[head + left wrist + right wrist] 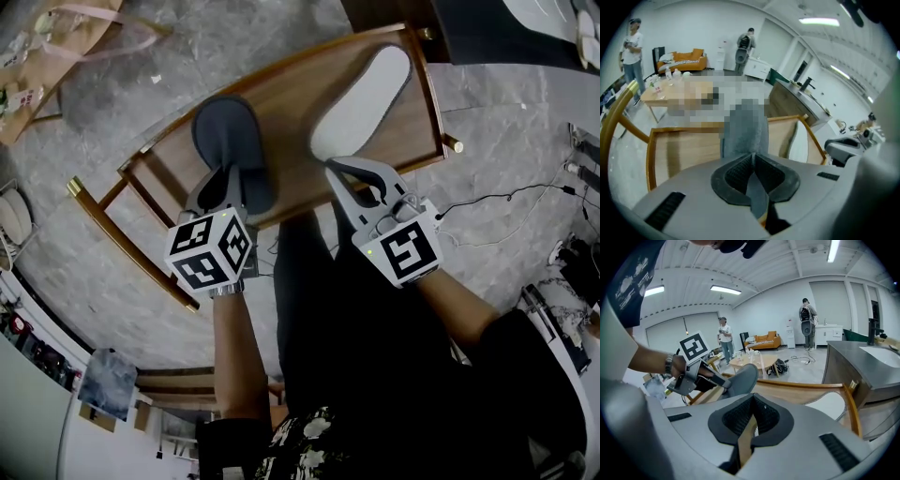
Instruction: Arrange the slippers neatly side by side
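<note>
A dark grey slipper (230, 136) lies on the left half of the low wooden table (291, 89), tilted up at its heel. My left gripper (228, 180) is shut on that heel; in the left gripper view grey fabric (745, 131) runs down between the pads of the left gripper (752, 161). A white slipper (364, 98) lies sole up on the right half. My right gripper (330, 167) hovers just off the white slipper's near end, shut with nothing in it. The right gripper view shows the right gripper (752, 404), the lifted grey slipper (740, 378) and the white slipper (827, 406).
The table has a raised wooden rim (441, 103) and side rails (127, 239). A black cable (506, 199) trails over the stone floor at the right, and a paper bag (56, 42) lies at top left. Two people (724, 341) stand far back near an orange sofa (764, 340).
</note>
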Action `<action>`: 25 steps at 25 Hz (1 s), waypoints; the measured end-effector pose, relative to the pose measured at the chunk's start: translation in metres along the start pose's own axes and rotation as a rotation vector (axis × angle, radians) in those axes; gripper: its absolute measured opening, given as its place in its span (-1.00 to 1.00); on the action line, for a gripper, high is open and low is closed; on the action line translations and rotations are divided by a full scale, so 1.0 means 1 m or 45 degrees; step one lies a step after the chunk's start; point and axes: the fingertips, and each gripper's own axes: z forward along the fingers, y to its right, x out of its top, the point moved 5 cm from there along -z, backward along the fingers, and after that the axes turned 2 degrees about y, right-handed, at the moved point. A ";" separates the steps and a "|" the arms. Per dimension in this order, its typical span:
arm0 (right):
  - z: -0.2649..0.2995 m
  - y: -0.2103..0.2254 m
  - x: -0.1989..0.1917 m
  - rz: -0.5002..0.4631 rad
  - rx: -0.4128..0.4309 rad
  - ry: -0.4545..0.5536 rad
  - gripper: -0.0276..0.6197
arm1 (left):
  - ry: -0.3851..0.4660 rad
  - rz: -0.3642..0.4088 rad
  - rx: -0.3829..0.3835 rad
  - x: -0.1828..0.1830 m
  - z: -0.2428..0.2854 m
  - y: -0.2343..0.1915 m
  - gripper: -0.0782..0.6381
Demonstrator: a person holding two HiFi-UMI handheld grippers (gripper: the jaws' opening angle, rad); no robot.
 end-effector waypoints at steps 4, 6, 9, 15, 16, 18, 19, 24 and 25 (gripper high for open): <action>0.006 -0.001 0.004 0.000 0.010 0.007 -0.92 | 0.085 -0.071 0.103 -0.002 0.000 -0.003 -0.72; 0.009 0.001 0.007 0.002 0.004 0.013 -0.92 | 0.108 -0.102 0.112 -0.002 0.002 -0.004 -0.72; 0.012 0.000 0.009 0.002 0.007 0.010 -0.92 | 0.112 -0.136 0.107 -0.003 0.007 -0.006 -0.72; 0.017 -0.002 0.005 -0.001 0.020 -0.008 -0.92 | 0.119 -0.204 0.118 -0.012 0.007 -0.018 -0.72; 0.017 -0.003 0.004 -0.001 0.022 -0.012 -0.92 | 0.117 -0.204 0.121 -0.014 0.007 -0.020 -0.72; 0.018 -0.004 0.004 -0.006 0.025 -0.017 -0.92 | 0.108 -0.196 0.117 -0.018 0.008 -0.022 -0.72; 0.019 -0.005 0.004 -0.010 0.025 -0.019 -0.92 | 0.101 -0.193 0.110 -0.020 0.009 -0.022 -0.72; 0.021 -0.007 0.001 -0.017 0.020 -0.032 -0.92 | 0.078 -0.192 0.090 -0.028 0.014 -0.022 -0.72; 0.021 -0.007 0.000 -0.018 0.020 -0.034 -0.92 | 0.076 -0.192 0.088 -0.029 0.015 -0.023 -0.72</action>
